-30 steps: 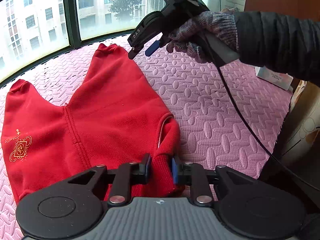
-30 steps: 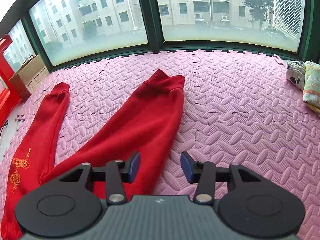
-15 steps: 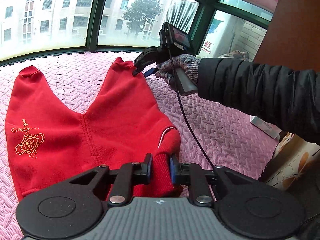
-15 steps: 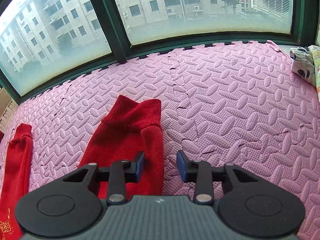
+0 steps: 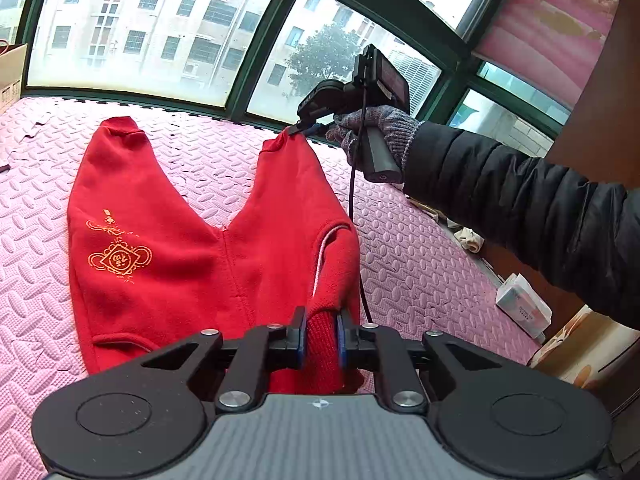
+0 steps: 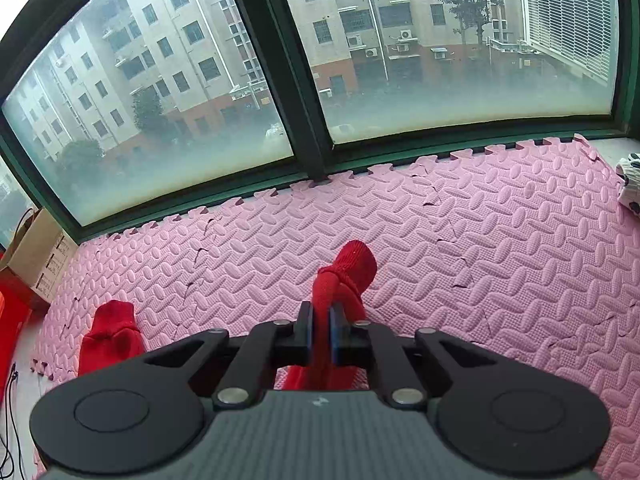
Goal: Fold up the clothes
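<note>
Red trousers [image 5: 176, 264] with a gold emblem [image 5: 119, 258] lie flat on the pink foam mat [image 5: 408, 264], legs pointing to the window. My left gripper [image 5: 321, 338] is shut on the ribbed waistband at the right corner. My right gripper [image 6: 321, 338] is shut on the cuff of the right leg [image 6: 352, 268] and lifts it off the mat; it also shows in the left wrist view [image 5: 298, 130] at that cuff. The other leg's cuff [image 6: 112, 320] lies on the mat to the left.
A window wall [image 6: 304, 80] bounds the far edge of the mat. A cardboard box [image 6: 36, 256] stands at the far left. A small white box [image 5: 522, 310] lies off the mat's right edge. Spotted cloth [image 6: 630, 188] sits at the far right.
My right gripper moved forward to the right leg's cuff and shut on it, lifting it. My left gripper kept its hold on the waistband.
</note>
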The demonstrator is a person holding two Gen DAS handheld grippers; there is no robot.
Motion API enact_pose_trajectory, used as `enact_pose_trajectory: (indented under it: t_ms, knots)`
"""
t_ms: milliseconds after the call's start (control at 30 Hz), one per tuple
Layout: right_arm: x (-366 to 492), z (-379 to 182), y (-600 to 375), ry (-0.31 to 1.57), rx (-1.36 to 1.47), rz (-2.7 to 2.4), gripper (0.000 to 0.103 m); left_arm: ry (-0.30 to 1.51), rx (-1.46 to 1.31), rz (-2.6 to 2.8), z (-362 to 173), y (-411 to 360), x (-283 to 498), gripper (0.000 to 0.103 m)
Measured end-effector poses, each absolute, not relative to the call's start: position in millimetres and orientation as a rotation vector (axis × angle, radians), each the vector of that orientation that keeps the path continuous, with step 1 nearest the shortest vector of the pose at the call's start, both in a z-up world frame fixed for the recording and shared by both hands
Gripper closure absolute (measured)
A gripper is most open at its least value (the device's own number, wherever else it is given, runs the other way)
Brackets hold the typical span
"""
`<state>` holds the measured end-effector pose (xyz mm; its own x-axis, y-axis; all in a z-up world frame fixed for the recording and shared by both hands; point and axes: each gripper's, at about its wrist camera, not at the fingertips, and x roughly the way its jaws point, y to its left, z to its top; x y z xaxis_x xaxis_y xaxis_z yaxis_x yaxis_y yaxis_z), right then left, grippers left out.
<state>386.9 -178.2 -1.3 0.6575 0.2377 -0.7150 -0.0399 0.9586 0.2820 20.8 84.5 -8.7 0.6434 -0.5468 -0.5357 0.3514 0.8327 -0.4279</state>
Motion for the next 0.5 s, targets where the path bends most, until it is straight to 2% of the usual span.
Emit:
enact_pose_trajectory:
  t_ms: [233,500]
  knots:
    - [396,15,-91,0.807,0.215,0.249,0.096,0.674,-0.423,-0.426,-14,129,3,0.089]
    - [397,-2,22,0.813,0.141,0.328,0.096,0.682,-0.529,-0.34,-29,168,-12,0.091]
